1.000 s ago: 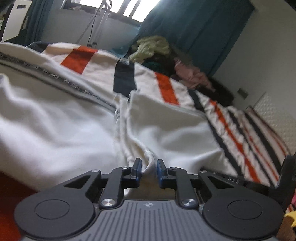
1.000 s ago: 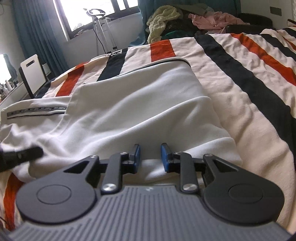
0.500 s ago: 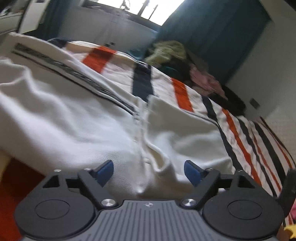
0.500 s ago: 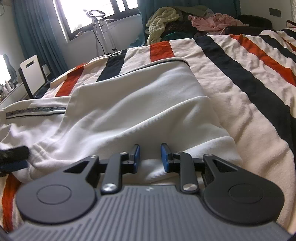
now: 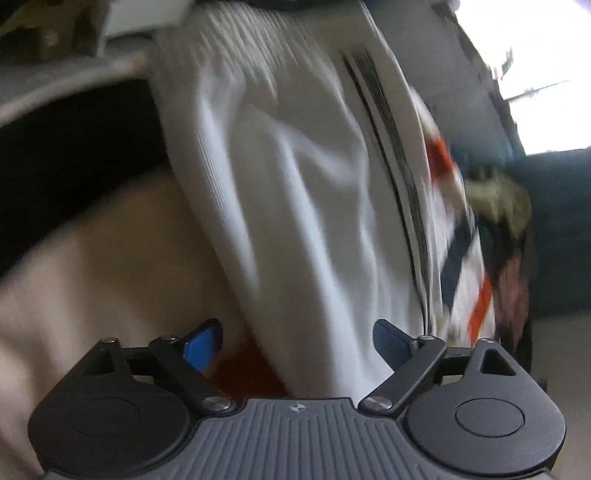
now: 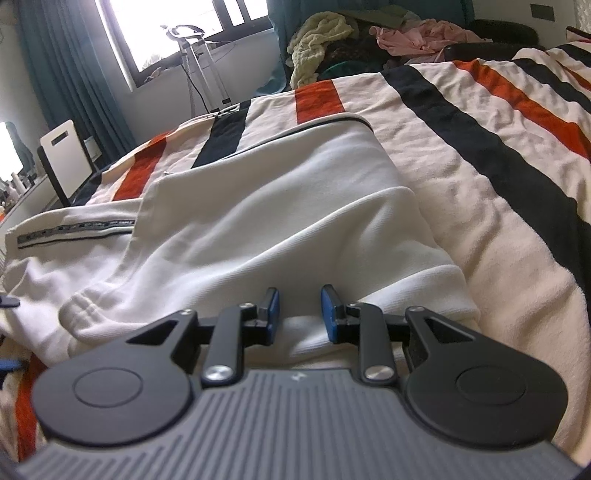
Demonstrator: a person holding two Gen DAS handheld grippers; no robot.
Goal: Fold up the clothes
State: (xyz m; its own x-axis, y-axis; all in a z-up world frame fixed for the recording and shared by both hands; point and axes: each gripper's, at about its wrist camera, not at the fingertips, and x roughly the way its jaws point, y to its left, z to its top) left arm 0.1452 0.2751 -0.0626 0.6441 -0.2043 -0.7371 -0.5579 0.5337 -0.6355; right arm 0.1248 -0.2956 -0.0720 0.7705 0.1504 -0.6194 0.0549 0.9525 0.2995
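A white garment with a dark printed stripe lies spread on the striped bed. My right gripper sits low at the garment's near hem; its blue pads are narrowly apart with white fabric lying between them. My left gripper is wide open and empty, rolled sideways, with the blurred white garment running between its blue pads. A tip of the left gripper shows at the left edge of the right wrist view.
The bed cover has cream, black and orange stripes. A pile of clothes lies at the far end by teal curtains. A white chair and a metal stand are by the window.
My left gripper opened, let go of the garment's drawstring edge, then swung and rolled sideways along the garment. My right gripper has stayed in place on the hem.
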